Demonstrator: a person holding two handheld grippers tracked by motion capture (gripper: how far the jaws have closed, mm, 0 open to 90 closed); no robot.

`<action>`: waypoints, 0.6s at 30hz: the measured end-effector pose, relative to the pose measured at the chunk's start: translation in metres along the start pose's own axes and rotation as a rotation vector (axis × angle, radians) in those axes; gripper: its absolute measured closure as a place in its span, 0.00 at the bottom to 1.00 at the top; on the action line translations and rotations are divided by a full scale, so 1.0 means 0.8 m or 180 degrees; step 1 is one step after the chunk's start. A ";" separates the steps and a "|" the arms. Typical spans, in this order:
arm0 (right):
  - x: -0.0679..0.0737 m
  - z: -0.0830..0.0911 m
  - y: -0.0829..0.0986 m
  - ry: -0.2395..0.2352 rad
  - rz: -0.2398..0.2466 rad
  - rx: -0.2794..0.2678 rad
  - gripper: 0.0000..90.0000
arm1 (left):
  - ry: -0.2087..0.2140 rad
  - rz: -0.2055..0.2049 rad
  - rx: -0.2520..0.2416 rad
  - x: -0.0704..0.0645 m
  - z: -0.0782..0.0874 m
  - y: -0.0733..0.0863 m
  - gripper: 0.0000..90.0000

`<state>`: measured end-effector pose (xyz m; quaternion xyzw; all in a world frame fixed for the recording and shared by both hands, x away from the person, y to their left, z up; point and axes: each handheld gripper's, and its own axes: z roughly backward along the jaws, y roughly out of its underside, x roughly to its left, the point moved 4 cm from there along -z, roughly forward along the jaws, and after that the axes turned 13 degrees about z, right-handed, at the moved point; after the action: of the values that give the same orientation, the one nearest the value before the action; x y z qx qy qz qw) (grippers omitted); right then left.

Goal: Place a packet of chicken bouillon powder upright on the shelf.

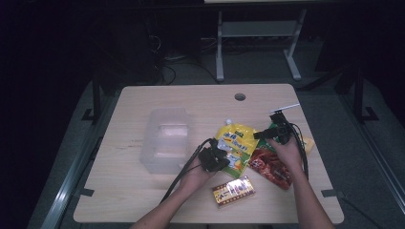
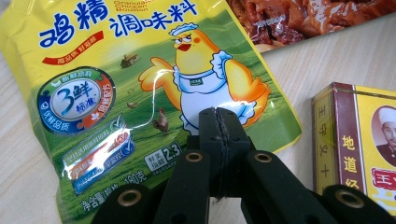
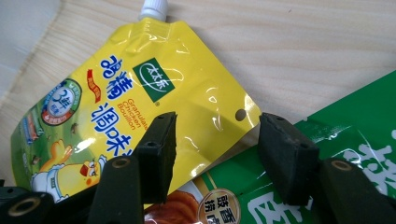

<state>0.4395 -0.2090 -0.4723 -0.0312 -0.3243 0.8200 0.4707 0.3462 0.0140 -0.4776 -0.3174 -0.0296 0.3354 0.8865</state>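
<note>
- My left tongs (image 2: 218, 122) are pressed together over the lower edge of the glossy yellow chicken-bouillon pouch (image 2: 140, 84); whether they pinch it, I can't tell.
- That pouch lies flat on the pale wooden desk (image 1: 143, 200), just right of a clear plastic tub (image 1: 167, 138).
- My right tongs (image 3: 215, 135) are spread wide, straddling the pouch's upper corner above a green-and-red snack packet (image 3: 345, 126).

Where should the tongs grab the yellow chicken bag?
Probably its flat top corner beside the white cap. The yellow chicken bag lies flat there, and the open right tongs already straddle that edge, so come from that side.
</note>
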 end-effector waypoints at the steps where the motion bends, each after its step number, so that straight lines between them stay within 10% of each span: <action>1: 0.000 -0.001 0.000 0.0000 -0.0007 0.0022 0.51 | 0.0003 0.0001 -0.0008 0.000 0.000 0.000 0.99; 18: 0.004 -0.016 0.003 -0.0305 -0.0066 -0.0047 0.58 | 0.0019 0.0005 0.0062 -0.001 -0.003 -0.002 0.99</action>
<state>0.4405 -0.2006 -0.4829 0.0079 -0.3528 0.8132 0.4629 0.3467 0.0116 -0.4784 -0.3099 -0.0235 0.3354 0.8894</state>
